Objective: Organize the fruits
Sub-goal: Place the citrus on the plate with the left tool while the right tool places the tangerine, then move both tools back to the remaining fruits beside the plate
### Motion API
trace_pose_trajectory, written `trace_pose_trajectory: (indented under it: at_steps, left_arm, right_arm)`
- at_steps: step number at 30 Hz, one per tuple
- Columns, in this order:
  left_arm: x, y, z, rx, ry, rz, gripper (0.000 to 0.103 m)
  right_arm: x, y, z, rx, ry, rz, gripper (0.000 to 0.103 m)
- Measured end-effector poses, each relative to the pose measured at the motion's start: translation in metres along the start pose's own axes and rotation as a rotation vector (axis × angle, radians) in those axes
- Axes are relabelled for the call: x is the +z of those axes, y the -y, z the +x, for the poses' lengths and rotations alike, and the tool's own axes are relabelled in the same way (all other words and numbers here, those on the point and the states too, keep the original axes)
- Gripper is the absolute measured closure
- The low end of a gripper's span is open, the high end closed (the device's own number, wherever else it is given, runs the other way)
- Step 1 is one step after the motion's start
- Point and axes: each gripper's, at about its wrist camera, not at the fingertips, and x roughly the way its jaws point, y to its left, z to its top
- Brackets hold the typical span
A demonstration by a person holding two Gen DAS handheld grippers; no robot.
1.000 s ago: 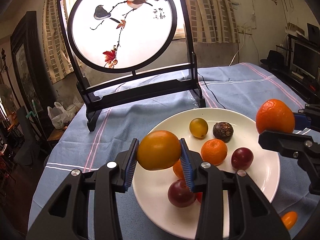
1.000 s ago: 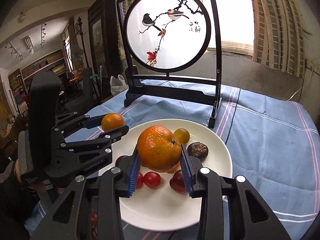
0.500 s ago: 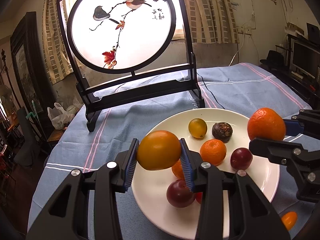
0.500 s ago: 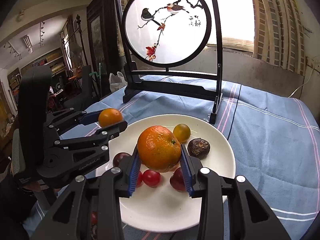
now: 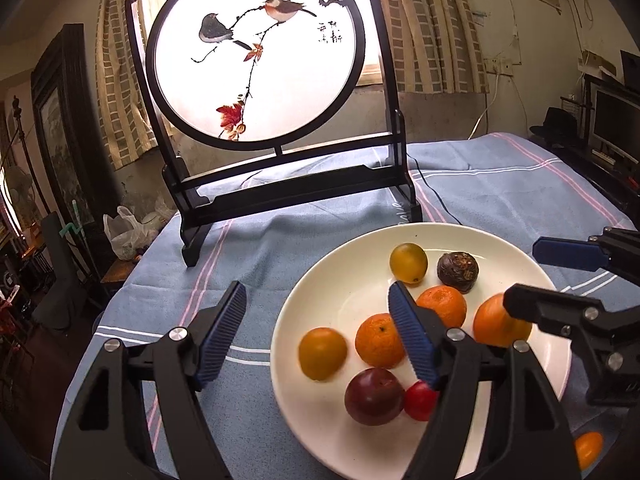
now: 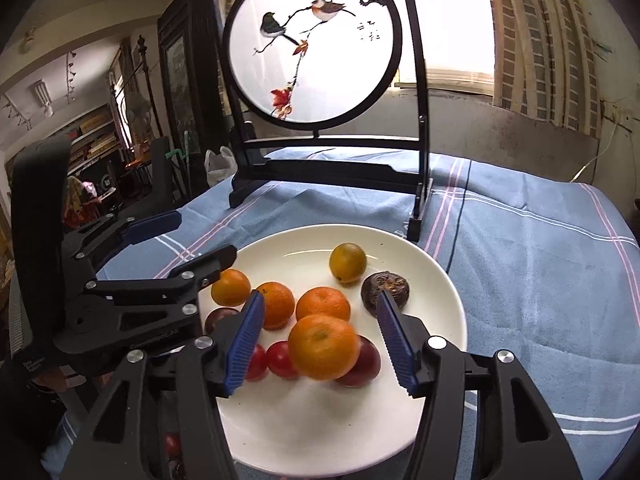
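Both grippers, left gripper (image 5: 316, 336) and right gripper (image 6: 320, 338), have just been opening with jaws now spread, letting the yellow-orange fruit (image 5: 322, 353) and the orange (image 6: 323, 346) drop onto the white plate (image 5: 532, 276) with the other fruit.

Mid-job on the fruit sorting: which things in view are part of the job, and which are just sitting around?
Part of the job:
white plate
big orange just dropped between the opening right gripper pads
yellow-orange fruit just let go by the left gripper
stray orange fruit off the plate

Just there:
bird screen
blue tablecloth
plastic bag
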Motion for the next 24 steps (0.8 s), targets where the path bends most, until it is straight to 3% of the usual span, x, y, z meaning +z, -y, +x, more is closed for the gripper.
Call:
trace_pose_trajectory:
  at_steps: [5,11,15,20,24]
  left_arm:
    - [0.001,-0.005,0.001,0.002,-0.004,-0.022,0.032]
    - [0.000,-0.004,-0.005,-0.007,0.001,-0.006,0.032]
    - [-0.004,-0.014,-0.033,-0.065,0.019,-0.013,0.032]
    - [-0.033,-0.030,-0.071,-0.104,-0.001,0.060,0.029]
    - [-0.067,-0.041,-0.096,-0.148,-0.054,0.104,0.026]
  right_arm:
    - [0.005,0.009,-0.014,0.008,0.047,0.037,0.042]
    - [0.005,0.002,-0.018,0.020,0.036,0.019,0.041]
    - [-0.002,-0.017,-0.043,0.062,0.025,-0.024,0.041]
    - [-0.049,-0.057,-0.090,0.112,-0.071,-0.167,0.041]
    - [-0.099,-0.093,-0.100,0.148,-0.210,-0.304,0.042]
